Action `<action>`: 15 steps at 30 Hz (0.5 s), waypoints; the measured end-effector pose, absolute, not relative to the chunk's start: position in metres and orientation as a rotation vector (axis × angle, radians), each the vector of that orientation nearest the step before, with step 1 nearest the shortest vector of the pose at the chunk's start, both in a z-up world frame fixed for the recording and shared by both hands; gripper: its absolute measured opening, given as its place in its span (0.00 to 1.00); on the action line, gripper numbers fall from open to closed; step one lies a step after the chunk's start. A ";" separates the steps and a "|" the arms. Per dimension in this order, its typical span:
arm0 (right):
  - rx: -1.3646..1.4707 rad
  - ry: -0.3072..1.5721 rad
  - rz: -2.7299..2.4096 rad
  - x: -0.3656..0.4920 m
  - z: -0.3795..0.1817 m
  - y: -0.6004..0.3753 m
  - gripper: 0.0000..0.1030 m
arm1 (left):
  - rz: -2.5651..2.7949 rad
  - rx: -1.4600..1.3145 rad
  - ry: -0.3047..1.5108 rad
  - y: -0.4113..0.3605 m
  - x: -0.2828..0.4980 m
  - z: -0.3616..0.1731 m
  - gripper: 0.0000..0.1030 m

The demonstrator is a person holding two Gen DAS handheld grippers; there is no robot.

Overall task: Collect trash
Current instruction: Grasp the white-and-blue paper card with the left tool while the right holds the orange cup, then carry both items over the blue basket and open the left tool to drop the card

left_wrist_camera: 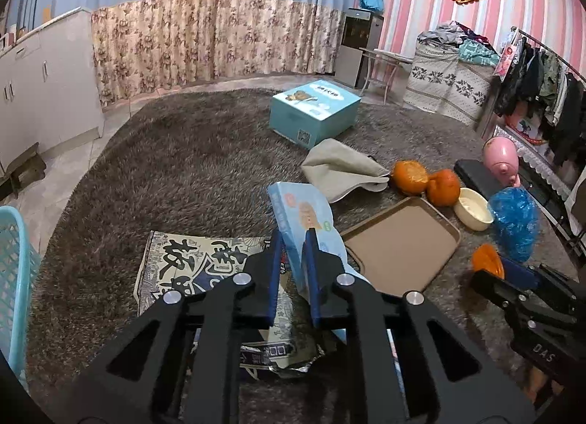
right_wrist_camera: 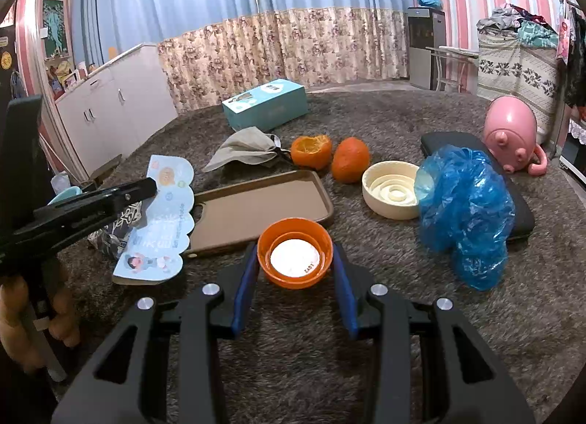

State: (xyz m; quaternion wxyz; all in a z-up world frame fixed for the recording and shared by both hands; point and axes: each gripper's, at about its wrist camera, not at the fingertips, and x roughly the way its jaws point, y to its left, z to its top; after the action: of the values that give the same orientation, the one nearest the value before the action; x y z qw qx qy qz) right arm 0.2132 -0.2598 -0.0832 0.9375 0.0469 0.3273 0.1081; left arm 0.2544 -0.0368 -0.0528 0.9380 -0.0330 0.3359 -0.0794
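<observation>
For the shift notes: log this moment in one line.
left tongs: shut on blue card | right tongs: shut on orange cap | loose on rug: orange peels, blue bag

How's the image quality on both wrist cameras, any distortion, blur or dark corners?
Left wrist view: strong fisheye bend, black corners; the left gripper pinching the light blue card is sharp. Right wrist view: the same curved curtains and dark rim, even indoor light, orange cap crisp, no glare.

Each hand-held gripper is black with blue pads, silver screws, perhaps "DAS" lettering.
</observation>
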 end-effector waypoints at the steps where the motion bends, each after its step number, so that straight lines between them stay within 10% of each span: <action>1: 0.096 0.669 0.221 0.213 -0.083 -0.260 0.39 | -0.164 -0.070 0.683 -0.036 0.253 -0.051 0.11; 15: 0.043 0.619 0.176 0.205 -0.062 -0.250 0.39 | -0.098 -0.092 0.592 0.011 0.212 -0.011 0.08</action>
State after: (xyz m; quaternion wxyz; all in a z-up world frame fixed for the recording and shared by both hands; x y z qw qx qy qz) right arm 0.2048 -0.2501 -0.0616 0.9484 0.0212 0.3042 0.0867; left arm 0.2120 0.0109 -0.0107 0.9542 -0.0455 0.2917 -0.0482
